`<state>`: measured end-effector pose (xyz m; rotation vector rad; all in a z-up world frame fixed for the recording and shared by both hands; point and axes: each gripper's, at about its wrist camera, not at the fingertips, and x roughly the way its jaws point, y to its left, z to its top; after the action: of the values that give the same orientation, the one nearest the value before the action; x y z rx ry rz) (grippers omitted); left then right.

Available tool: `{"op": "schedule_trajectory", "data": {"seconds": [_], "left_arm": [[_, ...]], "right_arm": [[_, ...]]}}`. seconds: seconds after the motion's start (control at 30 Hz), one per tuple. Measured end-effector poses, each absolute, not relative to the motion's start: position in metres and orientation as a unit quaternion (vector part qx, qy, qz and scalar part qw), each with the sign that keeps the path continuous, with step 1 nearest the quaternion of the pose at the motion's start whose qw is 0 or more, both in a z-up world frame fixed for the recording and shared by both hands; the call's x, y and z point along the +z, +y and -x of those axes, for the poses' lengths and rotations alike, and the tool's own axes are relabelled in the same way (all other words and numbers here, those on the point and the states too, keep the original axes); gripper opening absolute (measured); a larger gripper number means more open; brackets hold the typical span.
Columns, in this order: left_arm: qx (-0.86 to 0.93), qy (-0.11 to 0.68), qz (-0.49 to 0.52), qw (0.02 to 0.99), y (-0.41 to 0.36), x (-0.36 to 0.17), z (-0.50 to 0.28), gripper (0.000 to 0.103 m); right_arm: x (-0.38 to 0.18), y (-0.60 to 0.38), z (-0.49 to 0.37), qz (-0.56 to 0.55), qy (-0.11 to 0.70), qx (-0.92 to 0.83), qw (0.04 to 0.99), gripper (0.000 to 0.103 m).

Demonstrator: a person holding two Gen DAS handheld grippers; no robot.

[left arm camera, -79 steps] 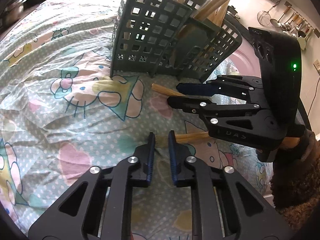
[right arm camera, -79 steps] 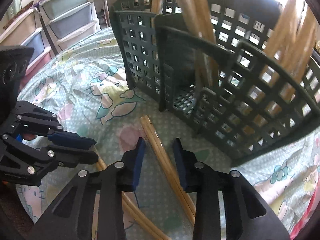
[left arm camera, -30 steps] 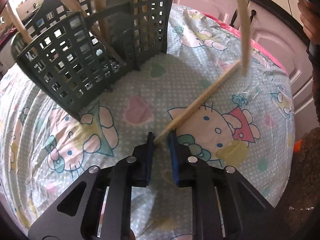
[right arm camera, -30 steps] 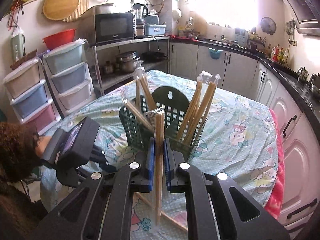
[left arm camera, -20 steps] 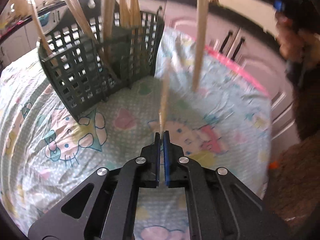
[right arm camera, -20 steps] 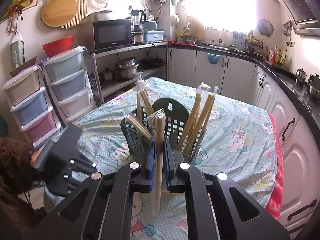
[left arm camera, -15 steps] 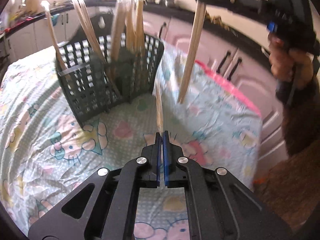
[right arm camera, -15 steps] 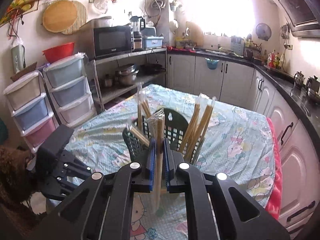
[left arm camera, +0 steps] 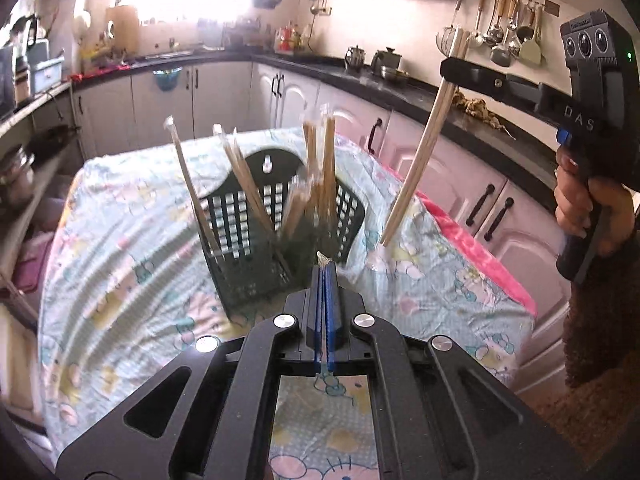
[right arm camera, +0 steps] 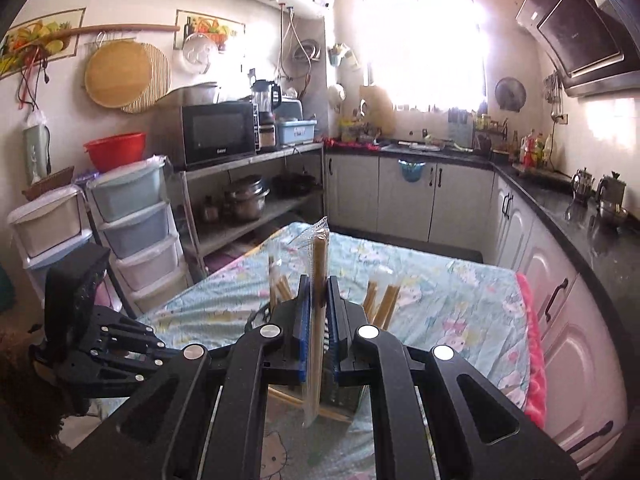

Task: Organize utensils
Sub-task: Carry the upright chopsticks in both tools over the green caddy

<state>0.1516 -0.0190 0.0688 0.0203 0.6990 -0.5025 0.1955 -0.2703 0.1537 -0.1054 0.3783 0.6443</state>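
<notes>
My left gripper is closest in the left wrist view: fingers clenched tight, blue pads pressed together w/ only a scrap of clear wrapper tip poking out at the front. Can't tell from here how much of a chopstick pack sits between them.

My right gripper is clamped on a wrapped chopstick pair; the pack stands near upright, top above the fingers, bottom end hanging below, over the bench. From the left wrist view the same pair slants down from the right fingers, lower end and its wrapper above the cloth, just right of the basket, not in any compartment.

Next out: the dark green basket on the Hello Kitty cloth approx mid-bench, beyond my left fingers. Several wrapped chopstick packs stand in it already, leaning diff ways; another bunch is blurred. In the right wrist view the basket is mostly hidden behind my right fingers, w/ stick tops showing either side.

A hand grips the right tool's handle at the far right.

Further back: white cabinets under a dark counter, ladles on a wall rail, microwave on a shelf, stacked drawers, bright window.
</notes>
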Motion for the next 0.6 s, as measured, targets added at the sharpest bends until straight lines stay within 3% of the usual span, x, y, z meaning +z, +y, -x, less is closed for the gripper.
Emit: {"op": "schedule_trajectory", "data": {"seconds": [0.6], "left_arm": [[-0.240, 0.294, 0.010, 0.925, 0.005, 0.141, -0.137, 0.000]], "right_arm": [[0.190, -0.260, -0.192, 0.049, 0.140, 0.332, 0.931, 0.008]]}}
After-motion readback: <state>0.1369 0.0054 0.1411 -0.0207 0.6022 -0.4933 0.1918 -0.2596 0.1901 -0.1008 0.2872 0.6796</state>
